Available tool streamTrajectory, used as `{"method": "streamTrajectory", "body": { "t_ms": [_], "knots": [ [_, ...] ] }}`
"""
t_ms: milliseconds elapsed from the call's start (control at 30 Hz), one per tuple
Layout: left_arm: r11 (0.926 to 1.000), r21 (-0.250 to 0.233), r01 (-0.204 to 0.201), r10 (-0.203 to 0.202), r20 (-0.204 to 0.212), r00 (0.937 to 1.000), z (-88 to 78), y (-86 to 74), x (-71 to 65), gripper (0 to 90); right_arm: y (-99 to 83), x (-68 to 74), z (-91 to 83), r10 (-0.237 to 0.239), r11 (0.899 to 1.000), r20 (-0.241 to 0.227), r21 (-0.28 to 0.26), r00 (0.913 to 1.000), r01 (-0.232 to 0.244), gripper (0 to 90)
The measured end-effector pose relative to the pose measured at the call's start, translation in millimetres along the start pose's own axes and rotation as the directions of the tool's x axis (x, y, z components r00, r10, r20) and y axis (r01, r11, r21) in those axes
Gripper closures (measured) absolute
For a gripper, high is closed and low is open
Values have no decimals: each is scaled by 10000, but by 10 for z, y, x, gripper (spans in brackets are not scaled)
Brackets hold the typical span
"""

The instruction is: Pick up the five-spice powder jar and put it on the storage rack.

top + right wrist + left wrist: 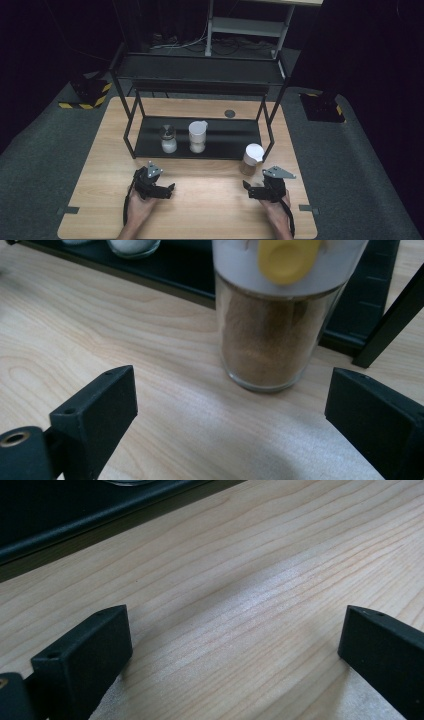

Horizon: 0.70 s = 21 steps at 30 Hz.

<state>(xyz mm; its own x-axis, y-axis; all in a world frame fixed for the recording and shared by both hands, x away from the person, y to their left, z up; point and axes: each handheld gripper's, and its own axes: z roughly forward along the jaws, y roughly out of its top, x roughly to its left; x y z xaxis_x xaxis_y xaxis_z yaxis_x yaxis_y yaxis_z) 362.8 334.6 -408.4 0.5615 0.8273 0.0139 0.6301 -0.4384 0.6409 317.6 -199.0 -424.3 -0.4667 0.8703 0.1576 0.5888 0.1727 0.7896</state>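
The right gripper (230, 405) sits low on the table (200, 200) with jaws spread wide, lined up on the brown spice jar (267, 335) at its twelve o'clock beside the rack (200, 137), while the left gripper (235, 645), jaws likewise apart, idles over bare wood.

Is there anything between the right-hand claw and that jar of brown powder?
Nothing: in the right gripper view, bare wooden table runs from the open right gripper to the spice jar. The high view shows the same gap.

Black rack (131, 131) on table (210, 210); two jars (168, 138) inside.
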Motion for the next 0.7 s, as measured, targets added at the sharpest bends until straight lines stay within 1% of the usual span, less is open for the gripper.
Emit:
{"method": "streamTrajectory", "body": {
  "t_ms": [200, 433, 700],
  "knots": [
    [10000, 3, 0, 0, 0, 10000, 0, 0, 0, 7, 33, -10, 28, 74, 9999, 171, -156, 9998, -72, 66],
    [10000, 5, 0, 0, 2, 10000, 0, 1, 1, 7, 87, -17, 95, 272, 9994, 346, -242, 9990, -263, 69],
    [10000, 4, 1, -1, 1, 10000, 0, 1, 1, 7, 160, -17, 166, 310, 9990, 426, -333, 9986, -296, 73]
  ]
}}
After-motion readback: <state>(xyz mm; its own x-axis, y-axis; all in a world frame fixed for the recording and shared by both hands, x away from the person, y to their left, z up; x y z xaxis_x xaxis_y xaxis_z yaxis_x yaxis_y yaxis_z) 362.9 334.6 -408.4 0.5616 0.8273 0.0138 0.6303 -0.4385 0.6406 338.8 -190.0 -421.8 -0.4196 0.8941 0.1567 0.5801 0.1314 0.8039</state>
